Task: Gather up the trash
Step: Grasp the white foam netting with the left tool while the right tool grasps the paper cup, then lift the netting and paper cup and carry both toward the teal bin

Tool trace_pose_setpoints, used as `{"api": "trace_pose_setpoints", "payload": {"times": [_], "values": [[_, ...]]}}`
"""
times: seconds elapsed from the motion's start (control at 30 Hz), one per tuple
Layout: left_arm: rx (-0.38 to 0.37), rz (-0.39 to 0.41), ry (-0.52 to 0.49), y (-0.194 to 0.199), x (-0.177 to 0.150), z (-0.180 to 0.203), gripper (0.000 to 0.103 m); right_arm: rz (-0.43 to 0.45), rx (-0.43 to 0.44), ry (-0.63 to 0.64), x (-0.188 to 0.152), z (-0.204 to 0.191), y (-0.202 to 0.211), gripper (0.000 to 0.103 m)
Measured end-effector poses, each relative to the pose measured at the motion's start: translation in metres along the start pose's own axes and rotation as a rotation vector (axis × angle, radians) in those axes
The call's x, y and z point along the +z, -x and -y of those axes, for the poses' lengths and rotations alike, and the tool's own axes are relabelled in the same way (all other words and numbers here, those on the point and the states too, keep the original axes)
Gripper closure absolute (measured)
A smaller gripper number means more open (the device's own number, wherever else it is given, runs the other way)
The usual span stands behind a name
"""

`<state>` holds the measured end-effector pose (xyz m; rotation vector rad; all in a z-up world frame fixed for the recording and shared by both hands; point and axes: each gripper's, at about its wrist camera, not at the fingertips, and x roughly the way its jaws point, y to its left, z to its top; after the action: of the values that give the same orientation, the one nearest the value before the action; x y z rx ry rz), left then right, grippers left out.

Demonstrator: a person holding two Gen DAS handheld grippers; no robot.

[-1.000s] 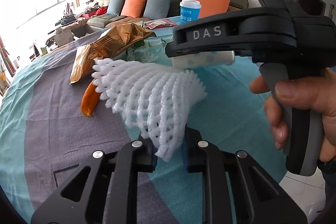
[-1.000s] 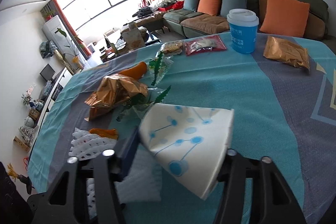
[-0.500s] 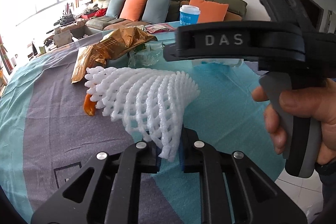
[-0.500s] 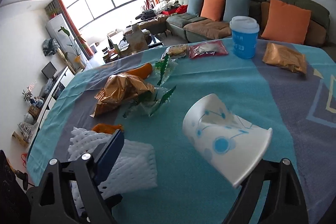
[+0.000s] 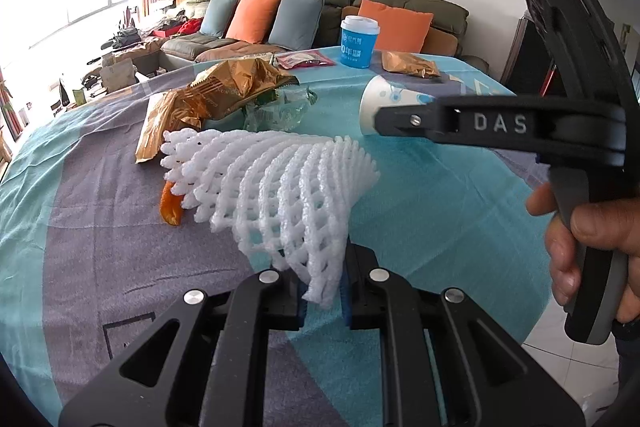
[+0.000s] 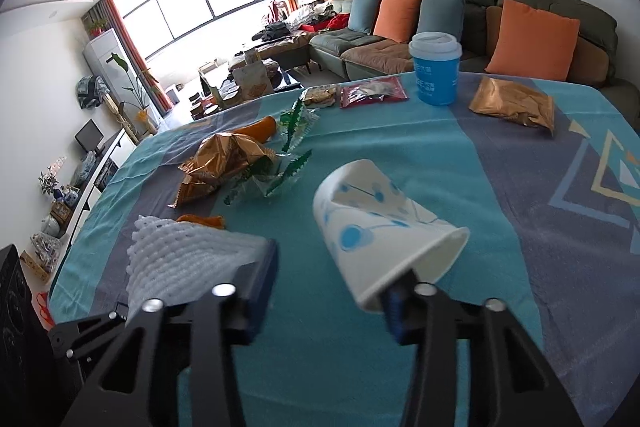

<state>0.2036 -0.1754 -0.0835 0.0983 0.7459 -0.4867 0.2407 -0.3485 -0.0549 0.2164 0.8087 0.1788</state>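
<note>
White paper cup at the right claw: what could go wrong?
The right claw is open and the white blue-dotted paper cup lies sideways against one finger; it may roll off. The left claw pinches the white foam net only by a corner, so it could slip.

Both cameras sit low over the table [image 5: 420,187], each looking forward along its own fingers toward the sofa [image 5: 320,3] at the far end. The left wrist view rides close behind the white foam net [image 5: 276,187] and catches the right gripper [image 5: 384,119] side-on, on the right. The right wrist view looks down closely on the paper cup [image 6: 380,223], windows beyond. Both share the net, cup, blue lidded cup [image 6: 436,71] and sofa.
</note>
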Motion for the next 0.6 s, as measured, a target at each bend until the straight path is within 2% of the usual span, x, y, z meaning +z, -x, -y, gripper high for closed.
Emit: {"api": "trace_pose_setpoints", "payload": {"times": [0.13,0.23,0.37,0.43,0.53,0.6], "values": [[0.002,0.007,0.002,0.002,0.000,0.000,0.091,0.004,-0.028,0.007,-0.004,0.003,0.005,0.064],[-0.001,0.005,0.003,0.002,-0.001,0.001,0.091,0.005,-0.041,0.014,-0.006,0.006,0.008,0.075],[-0.004,0.011,0.000,0.003,0.000,0.003,0.091,0.003,-0.069,0.005,-0.011,0.011,0.015,0.074],[-0.004,0.012,0.001,0.003,0.000,0.002,0.091,0.008,-0.095,-0.004,-0.015,0.016,0.019,0.064],[-0.005,0.007,0.000,0.002,0.000,0.001,0.091,0.020,-0.115,0.018,-0.017,0.017,0.023,0.057],[-0.007,0.003,0.001,0.001,-0.001,0.001,0.091,0.041,-0.140,0.040,-0.014,0.017,0.026,0.029]]}}
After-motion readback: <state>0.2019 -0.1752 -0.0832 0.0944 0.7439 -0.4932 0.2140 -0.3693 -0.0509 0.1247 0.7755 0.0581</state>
